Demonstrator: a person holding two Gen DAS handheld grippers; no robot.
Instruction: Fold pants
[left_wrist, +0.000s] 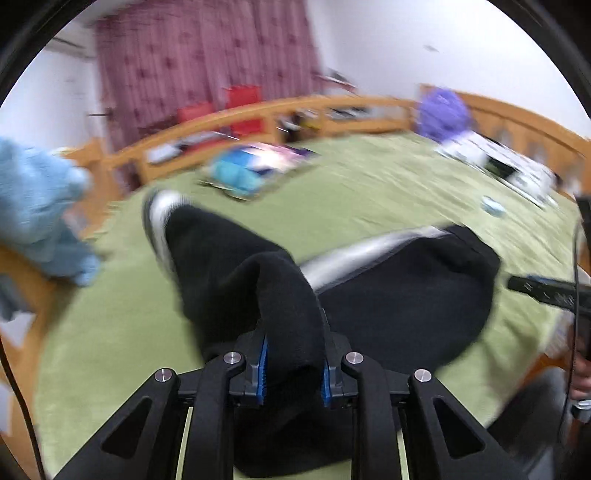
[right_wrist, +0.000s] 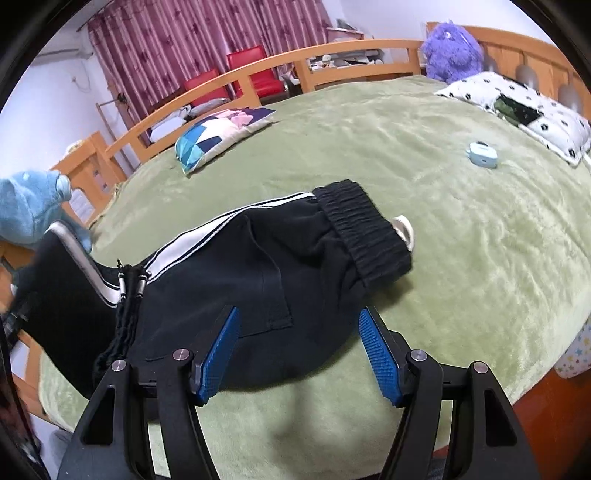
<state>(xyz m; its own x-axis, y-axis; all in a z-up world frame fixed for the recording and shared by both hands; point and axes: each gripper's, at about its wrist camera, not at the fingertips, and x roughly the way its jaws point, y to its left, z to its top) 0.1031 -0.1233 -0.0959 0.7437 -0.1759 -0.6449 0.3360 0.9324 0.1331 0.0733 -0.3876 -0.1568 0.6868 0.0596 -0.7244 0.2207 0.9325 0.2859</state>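
Black pants (right_wrist: 258, 273) with white side stripes lie on the green bed cover (right_wrist: 461, 240), elastic waistband (right_wrist: 364, 236) at the far right. My left gripper (left_wrist: 293, 363) is shut on a bunched fold of the black pants (left_wrist: 288, 295) and holds it lifted above the bed; this view is motion-blurred. The lifted leg end shows at the left of the right wrist view (right_wrist: 66, 280). My right gripper (right_wrist: 299, 354) is open and empty, just above the near edge of the pants. A black drawstring (right_wrist: 127, 295) with metal tips hangs over the fabric.
A patterned cushion (right_wrist: 221, 129) lies at the far left of the bed, a spotted pillow (right_wrist: 517, 107) and purple plush toy (right_wrist: 452, 51) at the far right. A small light-blue case (right_wrist: 482, 153) sits on the cover. A blue plush (right_wrist: 29, 210) is at the left. A wooden rail (right_wrist: 258, 70) surrounds the bed.
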